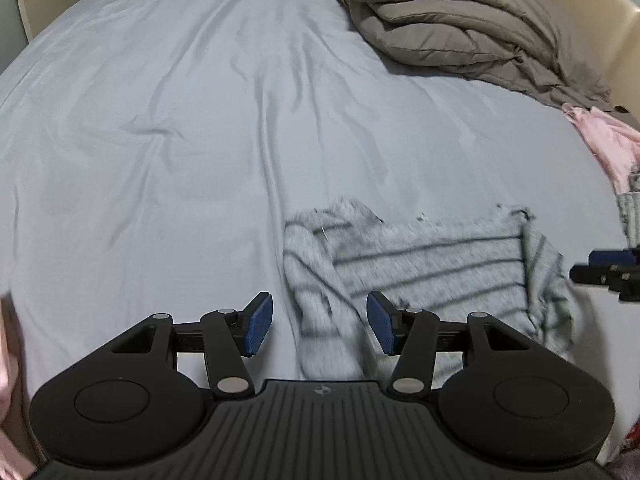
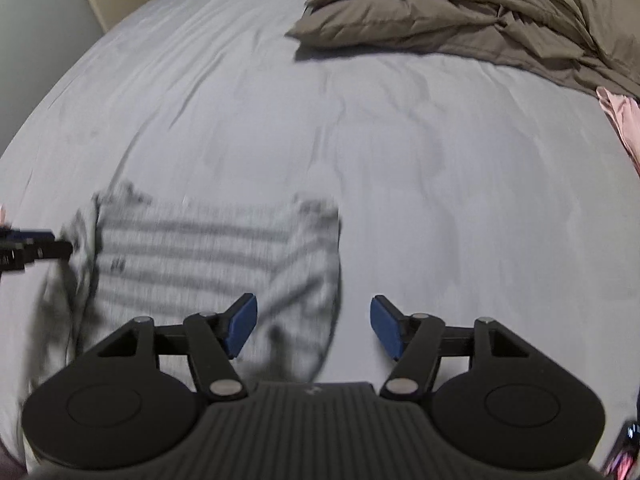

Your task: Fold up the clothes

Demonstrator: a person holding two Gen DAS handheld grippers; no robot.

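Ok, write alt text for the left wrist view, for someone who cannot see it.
The open left gripper hangs over the left side of a grey striped garment lying on a pale bedsheet. A folded brown duvet and a pink garment lie further back on the right.

Motion blur smears the striped top (image 2: 208, 256); the pink garment (image 1: 612, 144) seems cut off.
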